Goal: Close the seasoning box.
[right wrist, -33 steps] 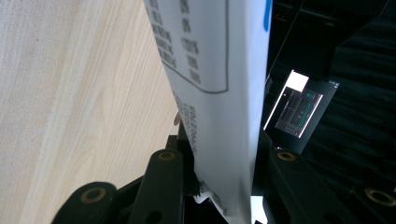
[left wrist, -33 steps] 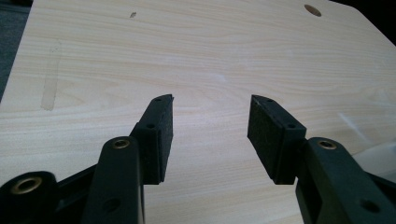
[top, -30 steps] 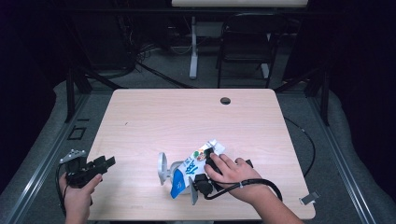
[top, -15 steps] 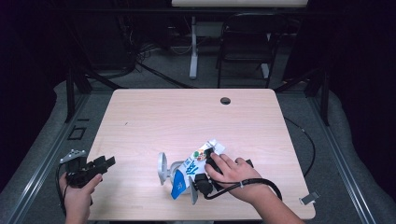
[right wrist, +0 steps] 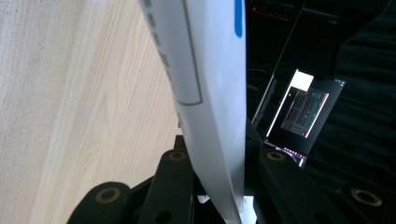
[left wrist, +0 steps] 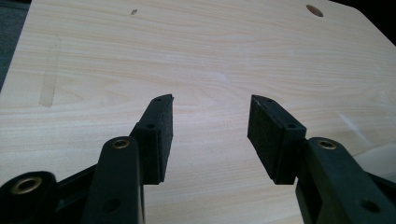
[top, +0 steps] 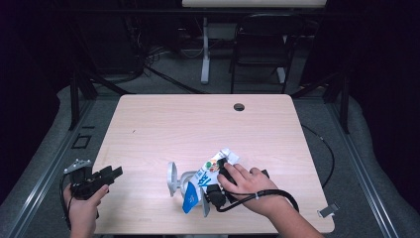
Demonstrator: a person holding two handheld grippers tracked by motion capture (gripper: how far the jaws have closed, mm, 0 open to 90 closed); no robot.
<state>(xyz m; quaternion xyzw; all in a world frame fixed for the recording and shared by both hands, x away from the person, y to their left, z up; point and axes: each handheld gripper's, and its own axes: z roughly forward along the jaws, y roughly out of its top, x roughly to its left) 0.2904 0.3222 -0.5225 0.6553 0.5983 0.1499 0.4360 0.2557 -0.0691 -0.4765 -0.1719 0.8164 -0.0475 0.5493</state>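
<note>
Near the wooden table's (top: 163, 124) front edge, your right gripper (top: 214, 191) is clamped on the white-and-blue printed pouch (top: 203, 179), while your left gripper (left wrist: 210, 126) hangs with jaws apart.

We see the tabletop (top: 163, 129) evenly lit from above, surroundings near black; carton (right wrist: 210, 93) close-up blurred, screen (right wrist: 303, 109) glowing behind.
</note>
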